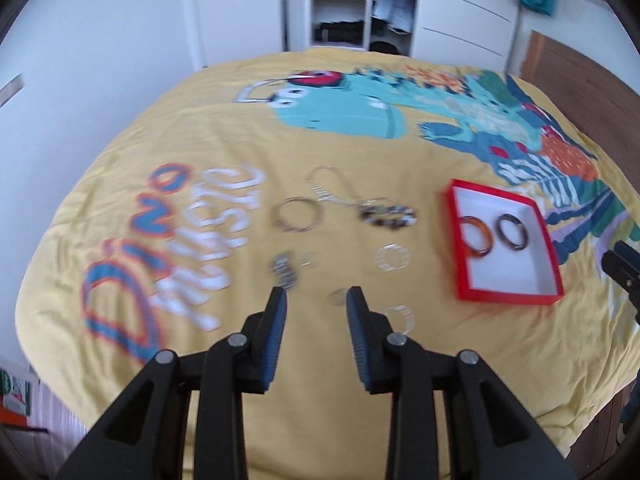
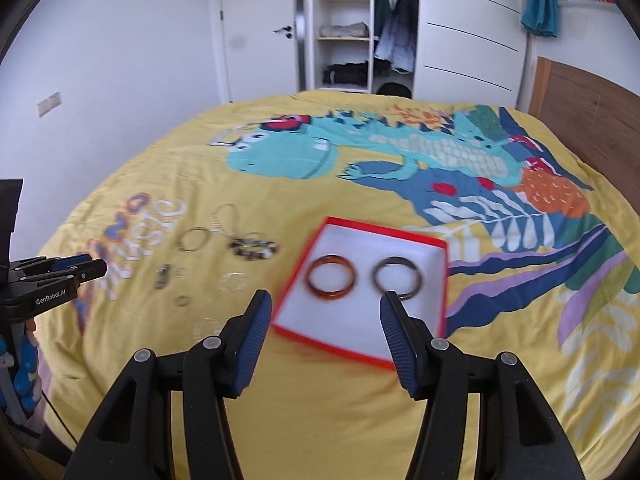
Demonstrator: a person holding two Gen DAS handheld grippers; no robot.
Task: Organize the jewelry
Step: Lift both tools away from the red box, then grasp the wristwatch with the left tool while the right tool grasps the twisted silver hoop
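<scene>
Loose jewelry lies on a yellow dinosaur bedspread (image 1: pixel 240 140): silver bangles (image 1: pixel 294 216), a beaded bracelet (image 1: pixel 388 214), a thin chain (image 1: pixel 328 188), clear rings (image 1: pixel 392 258) and a small dark metal piece (image 1: pixel 284 270). A red box (image 1: pixel 516 276) with a white inside holds an amber bangle (image 1: pixel 476 236) and a dark bangle (image 1: pixel 512 232). My left gripper (image 1: pixel 316 300) hovers open above the loose pieces with nothing between its fingers. My right gripper (image 2: pixel 326 300) hangs open over the near side of the red box (image 2: pixel 384 231), above the amber bangle (image 2: pixel 330 278) and dark bangle (image 2: pixel 396 276), holding nothing.
The bed fills most of both views. An open wardrobe (image 2: pixel 348 40) and a white door (image 2: pixel 260 32) stand behind it, a wooden headboard (image 2: pixel 580 96) to the right. The left gripper (image 2: pixel 98 265) shows at the left edge of the right wrist view.
</scene>
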